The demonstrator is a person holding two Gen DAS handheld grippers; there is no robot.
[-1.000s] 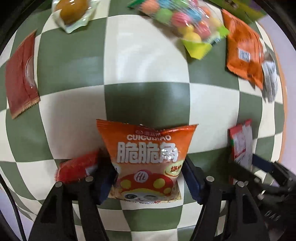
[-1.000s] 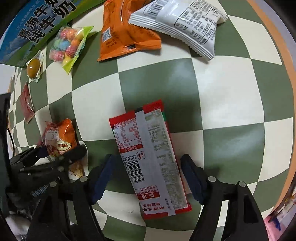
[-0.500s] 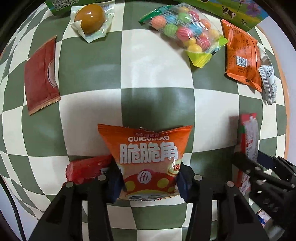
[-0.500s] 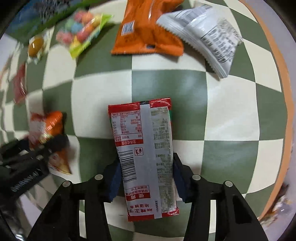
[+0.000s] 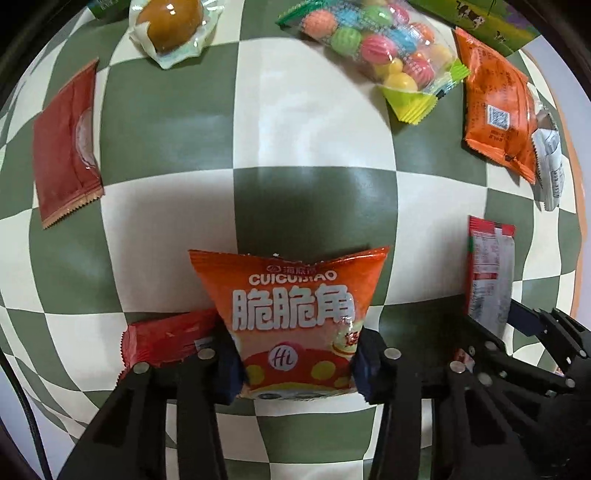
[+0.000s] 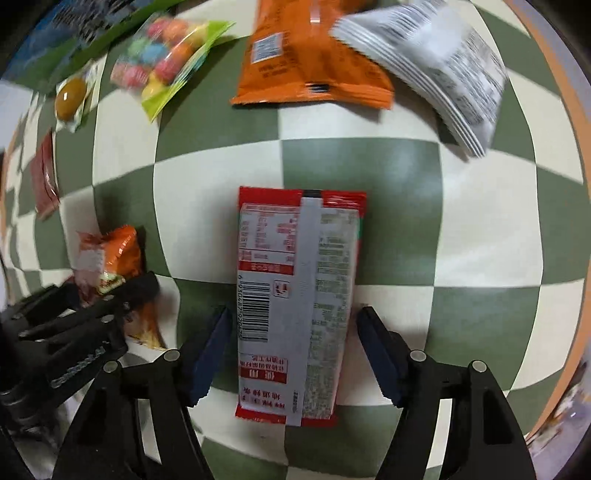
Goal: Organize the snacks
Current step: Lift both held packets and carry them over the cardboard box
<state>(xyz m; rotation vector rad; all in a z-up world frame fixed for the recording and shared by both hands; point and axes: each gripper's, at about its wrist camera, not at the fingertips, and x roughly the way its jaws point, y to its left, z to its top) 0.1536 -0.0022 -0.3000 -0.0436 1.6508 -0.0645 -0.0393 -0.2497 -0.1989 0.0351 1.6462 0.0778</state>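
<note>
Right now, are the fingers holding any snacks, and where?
The left gripper is closing on the orange chip bag at its lower sides. The right gripper is opening around the red packet.

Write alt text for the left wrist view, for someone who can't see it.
The left hand-held gripper pinches an orange snack bag over a green-and-white checkered table, jaws closing. Candy balls, a dark red sachet and other packets lie around.

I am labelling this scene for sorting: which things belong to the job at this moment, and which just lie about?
In the job: orange crisp bag; red-and-white packet.
Lying about: candy-ball bag; wrapped egg; dark red sachet; green carton.
</note>
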